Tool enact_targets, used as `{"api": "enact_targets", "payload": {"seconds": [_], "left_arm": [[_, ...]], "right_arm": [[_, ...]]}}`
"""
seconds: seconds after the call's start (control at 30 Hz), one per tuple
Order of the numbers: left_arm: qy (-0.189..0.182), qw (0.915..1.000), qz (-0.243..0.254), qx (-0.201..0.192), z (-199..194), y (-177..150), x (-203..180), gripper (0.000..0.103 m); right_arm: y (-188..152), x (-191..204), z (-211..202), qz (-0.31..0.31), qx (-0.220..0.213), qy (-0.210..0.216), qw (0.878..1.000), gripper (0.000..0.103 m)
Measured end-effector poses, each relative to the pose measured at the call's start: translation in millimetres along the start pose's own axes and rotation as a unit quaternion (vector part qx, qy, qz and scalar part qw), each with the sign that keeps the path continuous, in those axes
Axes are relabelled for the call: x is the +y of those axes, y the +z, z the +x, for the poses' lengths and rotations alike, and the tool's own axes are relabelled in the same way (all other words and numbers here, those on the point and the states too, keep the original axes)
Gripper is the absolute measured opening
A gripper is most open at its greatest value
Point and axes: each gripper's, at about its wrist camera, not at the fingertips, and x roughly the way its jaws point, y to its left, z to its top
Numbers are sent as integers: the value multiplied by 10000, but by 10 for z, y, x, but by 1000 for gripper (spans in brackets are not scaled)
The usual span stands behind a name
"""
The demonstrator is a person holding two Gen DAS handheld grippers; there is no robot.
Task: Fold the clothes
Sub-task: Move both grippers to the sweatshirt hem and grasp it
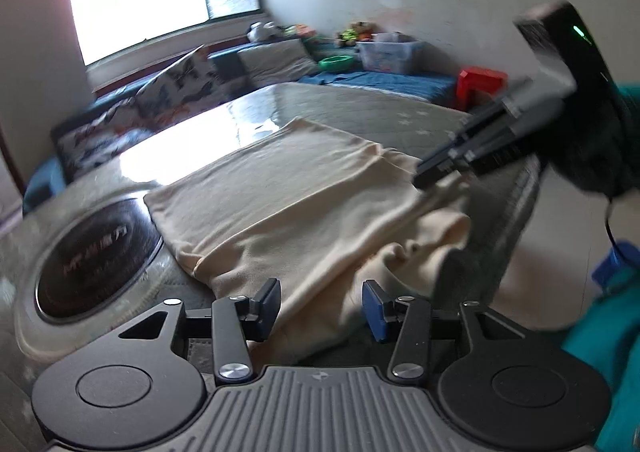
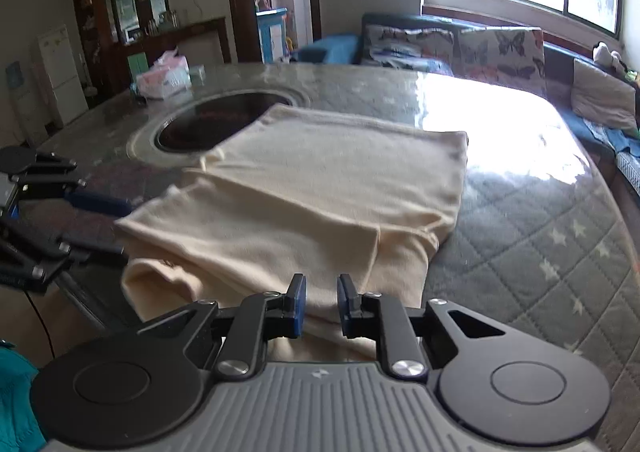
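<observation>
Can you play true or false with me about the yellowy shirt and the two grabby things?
1. The cream-coloured folded garment lies on a grey quilted table cover with stars. True.
2. The left hand-held gripper is clamped shut. False: its jaws stand wide apart, with cloth between them.
3. A dark round glass cooktop is set into the table beside the garment. True.
4. The garment is bright red. False: it is pale cream.
5. The right hand-held gripper is over the garment's near edge. True.

Quilted table (image 2: pixel 540 212): cream garment (image 2: pixel 320 188) (folded), tissue pack (image 2: pixel 164 78).
</observation>
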Motion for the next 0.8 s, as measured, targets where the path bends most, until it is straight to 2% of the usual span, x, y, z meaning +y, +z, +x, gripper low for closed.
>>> {"api": "enact_targets", "payload": {"seconds": [0.3, 0.4, 0.43, 0.5, 0.57, 0.63, 0.73, 0.8], "left_arm": [[-171, 9978, 643, -7, 209, -94, -287, 49], [-171, 9972, 725, -105, 277, -81, -344, 49], [-172, 9973, 706, -133, 295, -75, -346, 48], [-173, 9974, 666, -189, 331, -62, -349, 40], [-161, 9980, 562, -246, 334, -33, -338, 22], [-124, 9986, 419, -306, 333, 5, -300, 12], [-32, 9992, 77, -382, 331, 94, -159, 10], [-38, 9989, -184, -422, 340, 162, -37, 10]], "right_arm": [[-35, 91, -170, -390, 50, -90, 9992, 17], [-78, 127, -242, -566, 84, -168, 9982, 20], [-93, 139, -264, -621, 95, -187, 9978, 25], [-134, 173, -296, -783, 162, -206, 9966, 30], [-179, 227, -311, -987, 244, -188, 9946, 31], [-226, 304, -327, -1263, 301, -156, 9914, 33], [-270, 411, -330, -1644, 252, -65, 9861, 43], [-279, 477, -300, -1844, 171, -40, 9827, 43]]}}
